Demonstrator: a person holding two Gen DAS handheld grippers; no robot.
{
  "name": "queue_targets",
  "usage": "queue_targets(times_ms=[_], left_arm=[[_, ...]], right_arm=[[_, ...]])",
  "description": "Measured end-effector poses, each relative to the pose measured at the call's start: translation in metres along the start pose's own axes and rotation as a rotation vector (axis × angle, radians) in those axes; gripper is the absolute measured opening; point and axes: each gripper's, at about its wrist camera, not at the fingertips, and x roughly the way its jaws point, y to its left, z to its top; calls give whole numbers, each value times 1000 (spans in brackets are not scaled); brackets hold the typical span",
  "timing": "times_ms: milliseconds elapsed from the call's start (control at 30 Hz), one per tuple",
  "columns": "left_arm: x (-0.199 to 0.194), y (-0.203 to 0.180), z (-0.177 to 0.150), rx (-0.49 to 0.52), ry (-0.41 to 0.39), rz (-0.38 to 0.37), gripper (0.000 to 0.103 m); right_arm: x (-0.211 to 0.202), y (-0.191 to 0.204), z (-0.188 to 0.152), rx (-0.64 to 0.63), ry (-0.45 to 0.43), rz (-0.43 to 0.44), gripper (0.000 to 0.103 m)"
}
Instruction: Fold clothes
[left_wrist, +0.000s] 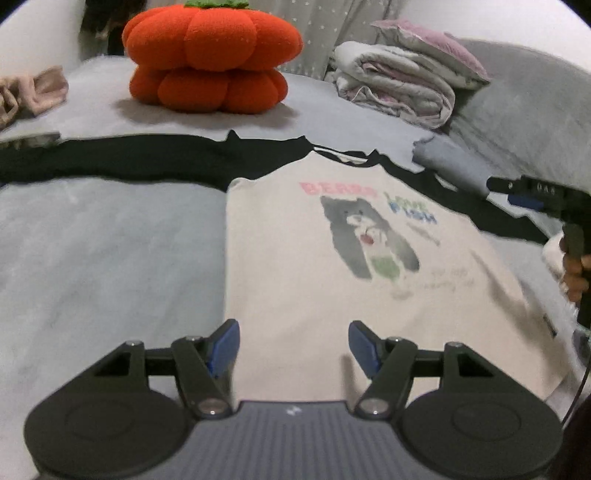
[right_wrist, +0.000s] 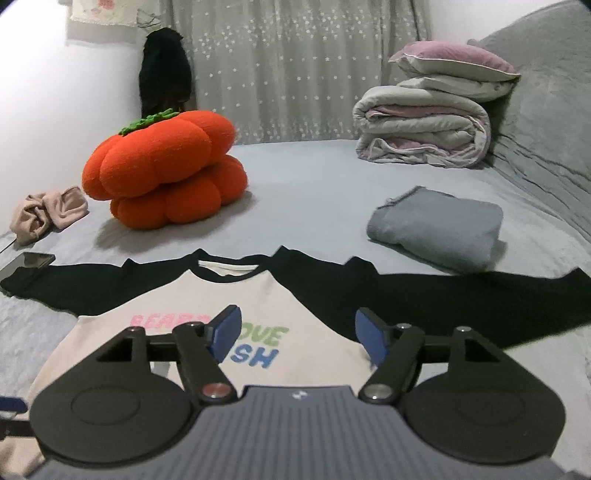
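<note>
shirt (right_wrist: 184, 314) hem hidden; print perhaps blurred

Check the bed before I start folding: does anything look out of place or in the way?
A dark phone lies at the tip of the shirt's black sleeve, possibly touching it. It could get swept up in a fold.

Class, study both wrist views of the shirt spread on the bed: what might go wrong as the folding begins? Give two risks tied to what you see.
1. A phone lies at the tip of the shirt's black sleeve; lifting that sleeve might drag or flip it.
2. Both the left tongs and right tongs are open and hold nothing, so a shallow pinch may catch only the top layer and leave the fold crooked.
</note>
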Motion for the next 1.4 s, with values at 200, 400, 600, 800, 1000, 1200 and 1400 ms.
queue_targets(times_ms=[200, 400, 600, 800, 1000, 1200, 1400], left_arm=[[-32, -11, 20, -6, -108, -32, 73], [-31, -34, 62, -26, -169, -76, 78], [-12, -58, 103, -65, -212, -118, 83], [26, -81, 122, -34, -217, -109, 84], [61, -94, 122, 20, -217, -75, 88], [79, -87, 122, 7, -210, -37, 88], [91, -80, 127, -27, -199, -50, 88]], right_arm=[[2, -19, -7, 53, 9, -45, 73], [14, -37, -7, 98, 41, -107, 75], [25, -54, -2, 146, 65, -177, 75], [39, -78, 10, 216, 56, -263, 76], [60, -103, 10, 277, 98, -367, 76], [68, -140, -3, 419, 115, -421, 76], [71, -170, -14, 562, 79, -433, 74]])
